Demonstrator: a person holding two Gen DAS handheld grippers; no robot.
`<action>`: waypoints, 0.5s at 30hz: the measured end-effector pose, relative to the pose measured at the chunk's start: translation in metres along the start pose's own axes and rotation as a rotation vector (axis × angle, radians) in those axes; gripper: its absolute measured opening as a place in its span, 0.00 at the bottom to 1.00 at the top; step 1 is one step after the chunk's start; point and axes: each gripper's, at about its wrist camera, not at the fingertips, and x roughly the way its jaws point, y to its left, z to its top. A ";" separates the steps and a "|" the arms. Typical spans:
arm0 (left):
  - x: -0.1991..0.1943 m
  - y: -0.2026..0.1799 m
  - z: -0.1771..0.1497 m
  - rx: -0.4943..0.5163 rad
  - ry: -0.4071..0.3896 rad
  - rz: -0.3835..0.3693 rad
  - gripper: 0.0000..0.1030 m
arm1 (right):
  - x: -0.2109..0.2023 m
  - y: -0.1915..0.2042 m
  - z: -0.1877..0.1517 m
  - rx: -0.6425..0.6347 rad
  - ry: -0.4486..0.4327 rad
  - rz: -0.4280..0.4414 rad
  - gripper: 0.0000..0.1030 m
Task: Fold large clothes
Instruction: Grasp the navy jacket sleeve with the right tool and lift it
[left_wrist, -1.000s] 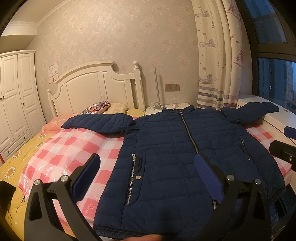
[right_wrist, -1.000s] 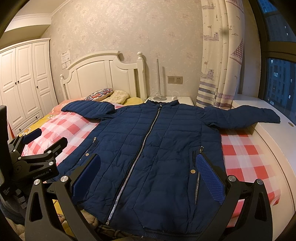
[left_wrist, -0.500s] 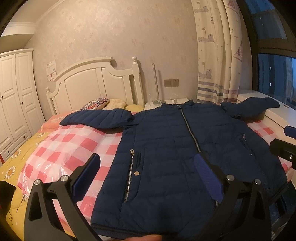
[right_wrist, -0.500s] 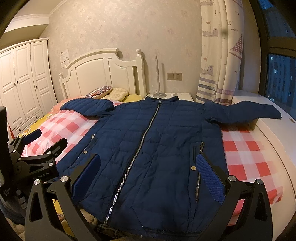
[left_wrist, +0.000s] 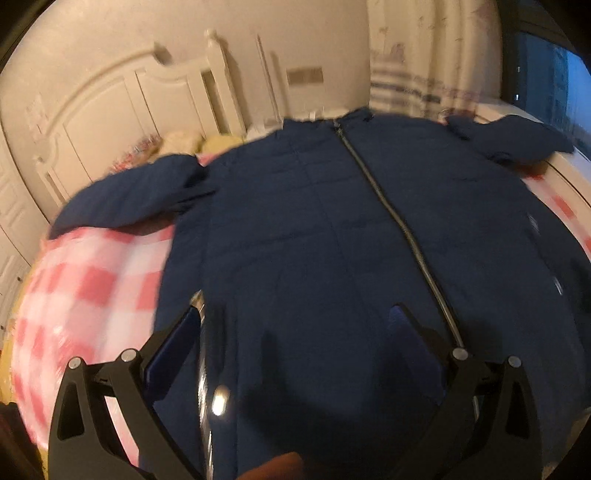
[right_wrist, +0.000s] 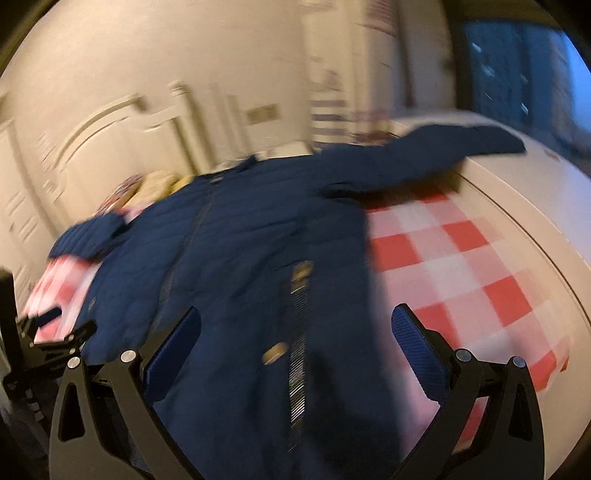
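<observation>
Left tongs (left_wrist: 291, 325) spread wide, holding nothing, low over the jacket (left_wrist: 332, 240) hem, straddling the pocket zip side of the front zipper (left_wrist: 388, 206). Right tongs (right_wrist: 295, 328) likewise released, over the jacket's other pocket edge. Jacket lies flat, front up, sleeves out, on the checked bed cover (right_wrist: 461, 258); headboard (left_wrist: 122, 107) beyond its collar.

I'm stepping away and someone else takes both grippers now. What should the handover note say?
Left gripper: open, holding nothing, over the jacket's lower front.
Right gripper: open, holding nothing, at the jacket's hem on the window side.
Navy jacket: flat, front up, zipped, both sleeves spread, on the checked bedspread.
Done: jacket laid out.
Left: every fold; sleeves first seems sensible.
Both views are blurred.
</observation>
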 end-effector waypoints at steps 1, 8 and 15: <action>0.016 0.003 0.013 -0.016 0.017 0.000 0.98 | 0.012 -0.013 0.012 0.034 0.015 -0.004 0.96; 0.113 0.027 0.072 -0.095 0.073 0.086 0.98 | 0.083 -0.089 0.098 0.233 -0.022 -0.057 0.96; 0.146 0.056 0.068 -0.210 0.119 -0.031 0.98 | 0.154 -0.149 0.153 0.388 -0.028 -0.122 0.96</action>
